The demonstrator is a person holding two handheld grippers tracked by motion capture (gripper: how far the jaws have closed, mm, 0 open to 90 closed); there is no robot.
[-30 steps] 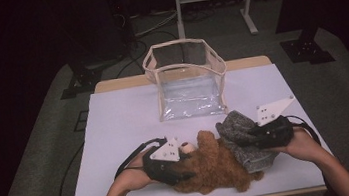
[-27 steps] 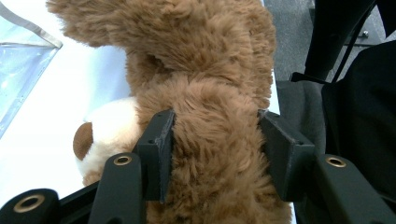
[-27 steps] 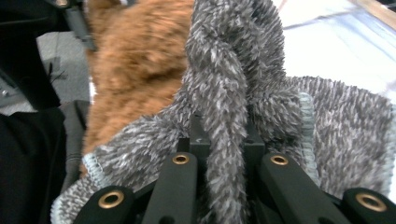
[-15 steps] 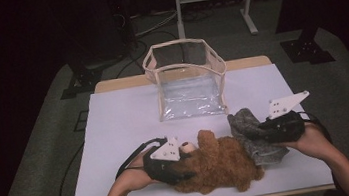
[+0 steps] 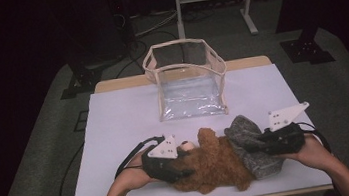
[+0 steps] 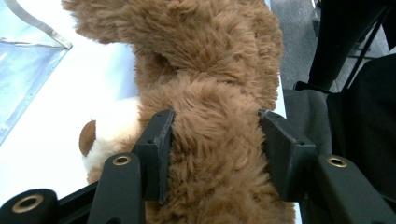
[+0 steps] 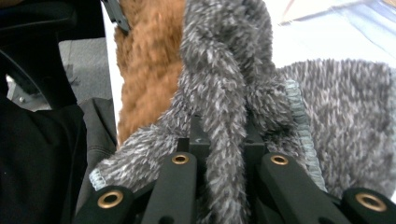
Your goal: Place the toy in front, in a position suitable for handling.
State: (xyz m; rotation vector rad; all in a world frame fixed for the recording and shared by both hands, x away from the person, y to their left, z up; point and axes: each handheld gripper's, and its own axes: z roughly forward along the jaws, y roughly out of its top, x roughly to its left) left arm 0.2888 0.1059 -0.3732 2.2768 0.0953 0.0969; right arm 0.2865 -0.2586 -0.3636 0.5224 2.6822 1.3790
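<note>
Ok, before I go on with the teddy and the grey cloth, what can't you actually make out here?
- Teddy bear face: high view, covered by the left gripper; left gripper view, cut off behind a jaw.
- Right gripper pads: right gripper view, buried in the grey fuzzy cloth.
- Clear bag inside: high view, glare on the plastic.

Front edge: crowded by brown plush toy (image 5: 214,166) and grey fuzzy garment (image 5: 251,144), touching each other.
Centre back: blocked by clear bag (image 5: 188,83), upright, mouth open upward.
Between bag and toy: narrow bare strip of table (image 5: 115,120).
Left and right of bag: open passage.
Above bag mouth: unobstructed.
</note>
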